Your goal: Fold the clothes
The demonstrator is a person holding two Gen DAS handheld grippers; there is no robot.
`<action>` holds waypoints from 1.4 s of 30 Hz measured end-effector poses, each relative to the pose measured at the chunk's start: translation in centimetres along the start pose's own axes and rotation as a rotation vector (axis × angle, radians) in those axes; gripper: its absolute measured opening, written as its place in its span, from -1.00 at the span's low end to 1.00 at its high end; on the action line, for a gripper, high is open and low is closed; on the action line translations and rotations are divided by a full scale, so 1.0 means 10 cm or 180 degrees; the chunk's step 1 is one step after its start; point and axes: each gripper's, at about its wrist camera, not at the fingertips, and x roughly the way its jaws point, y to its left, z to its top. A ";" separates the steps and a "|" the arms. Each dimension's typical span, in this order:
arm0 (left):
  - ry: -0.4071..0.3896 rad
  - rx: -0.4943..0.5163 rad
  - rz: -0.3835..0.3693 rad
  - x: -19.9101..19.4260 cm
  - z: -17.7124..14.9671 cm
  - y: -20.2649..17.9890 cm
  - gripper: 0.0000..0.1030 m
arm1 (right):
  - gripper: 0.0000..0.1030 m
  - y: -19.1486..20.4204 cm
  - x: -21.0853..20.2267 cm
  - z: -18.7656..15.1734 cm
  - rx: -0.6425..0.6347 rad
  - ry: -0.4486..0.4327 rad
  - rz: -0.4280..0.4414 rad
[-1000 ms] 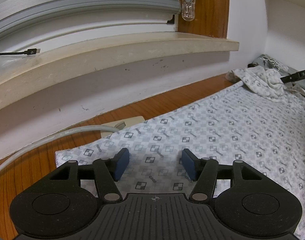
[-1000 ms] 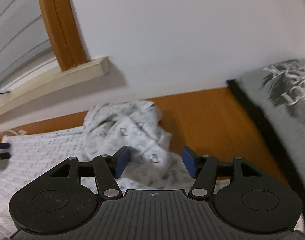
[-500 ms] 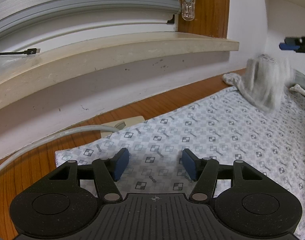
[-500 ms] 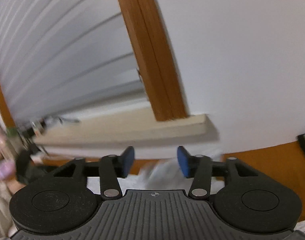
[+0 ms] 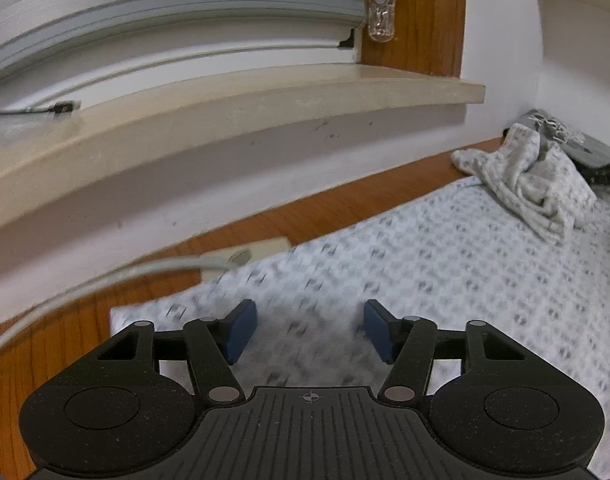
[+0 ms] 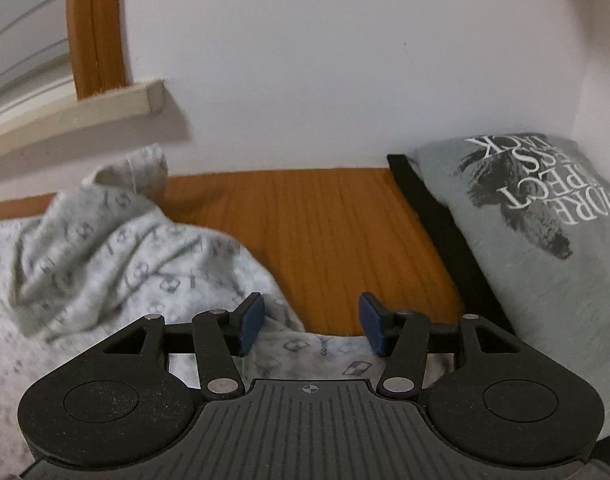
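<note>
The left gripper (image 5: 311, 330) hovered over the near left part of the patterned garment (image 5: 445, 280), its blue pads (image 5: 241, 330) partly apart and closing, with only flat cloth under the gap and nothing pinched between them. The right gripper (image 6: 311, 328) stood over the garment's far right edge (image 6: 317, 350), its jaws about half apart and opening; its pads (image 6: 251, 322) pressed on nothing, though the left one sat just beside a fold of cloth.

The garment lay spread across the wooden table (image 6: 325, 232), flat in its left part and bunched into a crumpled heap (image 6: 105, 240) at its far right end. To the right of it, well apart across bare wood, lay a folded grey printed shirt (image 6: 537, 232) with a black edge. Beyond the garment's left end a grey cable (image 5: 105, 280) ran to a beige socket strip (image 5: 261, 248) near the wall, below the window sill (image 5: 225, 120).
</note>
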 end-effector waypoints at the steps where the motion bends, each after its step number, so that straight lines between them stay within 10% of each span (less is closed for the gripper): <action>1: -0.0037 0.0027 -0.0017 -0.02 0.07 -0.07 0.07 | 0.05 0.06 0.07 0.01 -0.0047 -0.0028 -0.0004; 17: 0.0130 0.0890 -0.0841 0.71 1.01 -2.30 0.40 | 0.05 0.04 0.09 -0.01 0.0015 -0.0092 0.0148; 20: 0.0141 0.1001 -0.0746 0.85 0.97 -2.35 0.26 | 0.05 0.06 0.07 -0.01 -0.0017 -0.0109 0.0166; 25: -0.0051 0.0901 -0.0649 0.85 1.05 -2.21 -0.67 | 0.03 0.10 0.02 -0.02 -0.0119 -0.0195 0.0301; 33: -0.0919 0.0388 -0.0424 0.28 1.39 -1.66 -0.73 | -0.88 0.13 0.04 -0.02 -0.0121 -0.0170 -0.0079; 42: -0.0394 0.0465 -0.0520 0.25 0.86 -1.59 -0.57 | -0.84 0.11 0.09 -0.02 -0.0088 -0.0102 -0.0285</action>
